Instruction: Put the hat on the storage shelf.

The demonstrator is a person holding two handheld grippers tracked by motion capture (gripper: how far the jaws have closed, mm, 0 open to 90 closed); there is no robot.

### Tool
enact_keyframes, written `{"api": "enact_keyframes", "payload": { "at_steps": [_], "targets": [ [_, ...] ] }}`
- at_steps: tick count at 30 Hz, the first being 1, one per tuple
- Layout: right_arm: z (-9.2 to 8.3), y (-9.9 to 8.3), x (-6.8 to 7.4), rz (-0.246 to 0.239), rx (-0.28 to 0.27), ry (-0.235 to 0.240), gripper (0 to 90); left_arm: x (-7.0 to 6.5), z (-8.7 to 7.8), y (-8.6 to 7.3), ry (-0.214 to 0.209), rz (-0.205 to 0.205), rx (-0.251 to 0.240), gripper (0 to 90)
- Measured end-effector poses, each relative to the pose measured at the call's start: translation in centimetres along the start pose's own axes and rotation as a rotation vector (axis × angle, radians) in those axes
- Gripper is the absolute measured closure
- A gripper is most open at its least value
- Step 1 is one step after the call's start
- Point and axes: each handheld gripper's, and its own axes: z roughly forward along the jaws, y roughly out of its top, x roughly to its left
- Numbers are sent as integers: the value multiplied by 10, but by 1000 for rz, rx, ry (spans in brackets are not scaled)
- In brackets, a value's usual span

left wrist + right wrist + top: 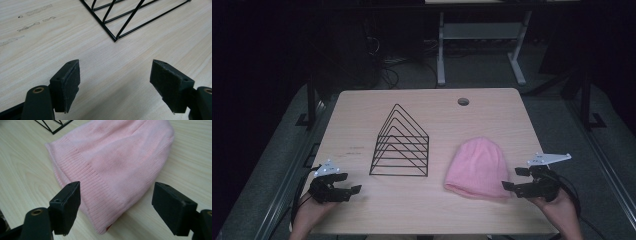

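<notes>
A pink knitted beanie (477, 167) lies flat on the wooden table (362, 125), right of centre, with its ribbed brim toward the front edge. My right gripper (514, 179) hovers open just off the beanie's right front corner. In the right gripper view the beanie (117, 162) spreads between and beyond the wide-apart jaws, and the pads (68, 207) touch nothing. A black wire rack (401, 142) stands at the table's middle. My left gripper (348, 186) is open near the front left edge, with bare wood between its jaws and the rack's corner (116, 38) ahead of it.
A round cable hole (463, 102) sits near the table's far edge. Faint scuff marks (30, 15) mark the wood left of the rack. Beyond the table stand a white desk frame (482, 40) and dark floor with cables.
</notes>
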Motion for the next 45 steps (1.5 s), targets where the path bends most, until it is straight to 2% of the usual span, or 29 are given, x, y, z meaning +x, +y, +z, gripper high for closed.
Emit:
{"api": "enact_keyframes", "payload": {
  "at_steps": [5, 8, 14, 21, 36, 41, 45],
  "targets": [
    [0, 9, -5, -5, -4, 5, 218, 0, 1, 0, -5, 3, 0, 232],
    [1, 12, -5, 0, 9, 7, 218, 0, 1, 0, -6, 7, -1, 229],
    [2, 20, -8, -21, 35, 3, 216, -2, 2, 0, -3, 14, 9, 226],
    [9, 29, -11, -18, 73, 4, 213, -1, 1, 0, 6, 1, -3, 226],
    [18, 53, -17, -39, 114, 17, 212, -2, 1, 2, 7, 14, 2, 226],
    [20, 64, -22, -19, 109, 36, 210, -1, 0, 2, 0, -3, 3, 226],
    [26, 72, -24, -27, 127, 28, 206, -1, 0, 2, -4, -7, -1, 226]
  ]
}}
